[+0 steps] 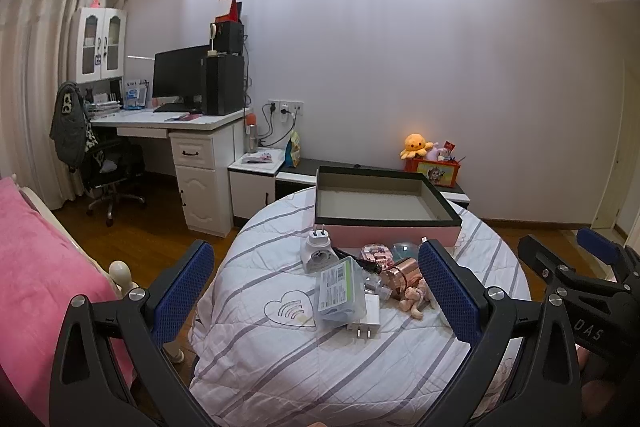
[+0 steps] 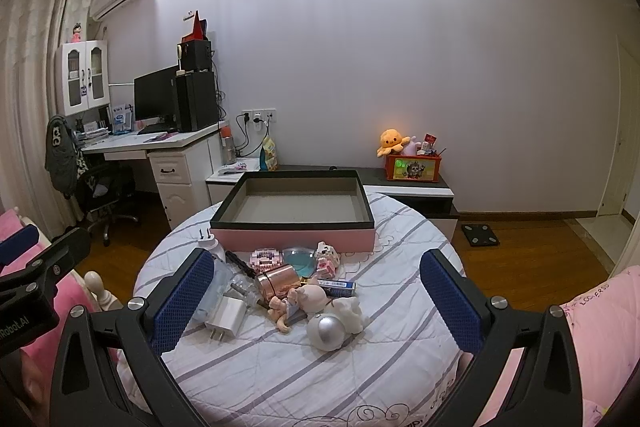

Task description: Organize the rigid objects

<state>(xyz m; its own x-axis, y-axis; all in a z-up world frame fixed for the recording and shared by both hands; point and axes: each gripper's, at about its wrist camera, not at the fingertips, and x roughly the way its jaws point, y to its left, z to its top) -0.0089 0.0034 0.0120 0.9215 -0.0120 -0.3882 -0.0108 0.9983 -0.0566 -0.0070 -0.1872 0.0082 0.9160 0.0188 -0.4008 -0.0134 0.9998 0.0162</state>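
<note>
An empty box [image 1: 384, 205] with a black rim and pink sides sits at the far side of a round table [image 1: 280, 359]; it also shows in the right wrist view [image 2: 296, 207]. A heap of small objects lies in front of it: a white plug adapter [image 1: 316, 249], a clear plastic case [image 1: 340, 291], a white charger [image 2: 226, 317], a copper cup [image 2: 278, 281], a small doll [image 2: 304, 301], a silver ball [image 2: 326, 331]. My left gripper [image 1: 316, 293] is open above the heap's left part. My right gripper [image 2: 316, 297] is open above the heap. Both are empty.
A pink bed [image 1: 36, 283] lies to the left of the table. A pink quilt [image 2: 600, 339] is at the right. A desk [image 1: 172, 123] with a monitor stands at the back left, and a low cabinet [image 2: 412, 189] with toys behind the table.
</note>
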